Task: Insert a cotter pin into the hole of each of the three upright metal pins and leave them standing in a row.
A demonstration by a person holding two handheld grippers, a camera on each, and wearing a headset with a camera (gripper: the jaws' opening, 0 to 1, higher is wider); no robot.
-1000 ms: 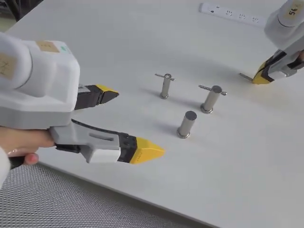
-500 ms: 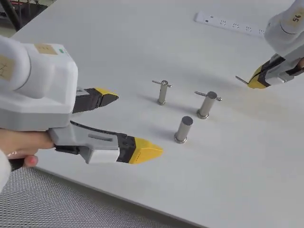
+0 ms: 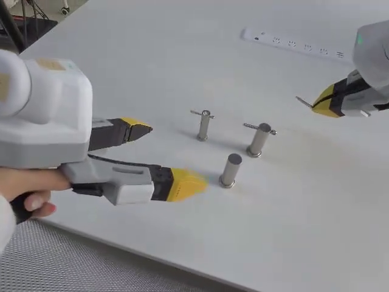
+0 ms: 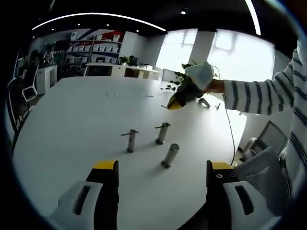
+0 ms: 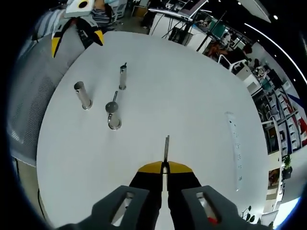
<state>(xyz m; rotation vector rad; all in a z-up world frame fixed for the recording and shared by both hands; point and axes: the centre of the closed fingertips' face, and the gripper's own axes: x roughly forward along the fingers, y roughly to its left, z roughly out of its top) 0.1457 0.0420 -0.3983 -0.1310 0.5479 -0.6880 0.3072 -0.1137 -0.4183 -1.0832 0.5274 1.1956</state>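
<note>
Progress: two rear pins (image 3: 203,125) cottered; 6 o'clock pin (image 3: 230,170) was bare (right gripper (image 3: 317,105) clamped cotter pin (image 3: 302,101), left gripper (image 3: 172,155) gaped).

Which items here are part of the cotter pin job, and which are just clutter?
Job: near bare pin; far-left fitted pin; far-right fitted pin; cotter pin held in right tongs; left tongs, open.
Lying about: power strip, far across the table.
</note>
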